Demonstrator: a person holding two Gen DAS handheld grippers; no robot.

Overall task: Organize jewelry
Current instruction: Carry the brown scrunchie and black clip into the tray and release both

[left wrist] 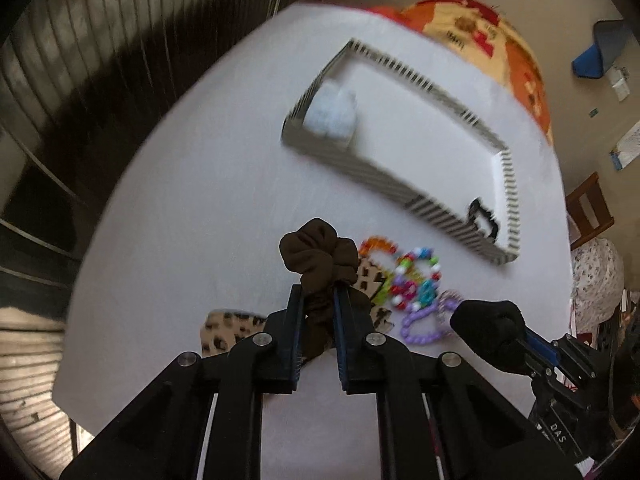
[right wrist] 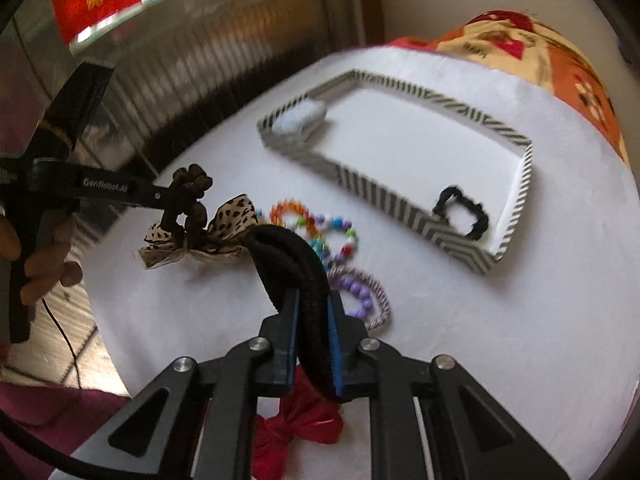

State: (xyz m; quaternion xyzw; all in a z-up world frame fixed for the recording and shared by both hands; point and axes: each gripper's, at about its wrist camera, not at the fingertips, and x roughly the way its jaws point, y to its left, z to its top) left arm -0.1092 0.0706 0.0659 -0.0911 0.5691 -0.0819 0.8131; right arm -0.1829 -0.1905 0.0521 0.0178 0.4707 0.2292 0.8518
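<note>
The left gripper [left wrist: 318, 300] has its fingers [left wrist: 295, 320] clamped on a dark brown fabric scrunchie [left wrist: 318, 256], its ruffled loop pointing forward, above the white table [left wrist: 180, 240]. The right gripper [right wrist: 314, 308] has its fingers [right wrist: 290, 320] pinching a thick black elastic hair band [right wrist: 288, 256], long axis running forward-left. Beyond, blurred, the striped black-and-white tray [right wrist: 384, 196] holds a black clip [right wrist: 462, 216]. The left tool reads "GenRobot.AI", partly smeared.

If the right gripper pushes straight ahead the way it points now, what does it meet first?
Probably the colorful bead bracelets on the table, just beyond the black hair tie the right gripper holds; the striped tray lies farther on. Depth is unclear.
</note>
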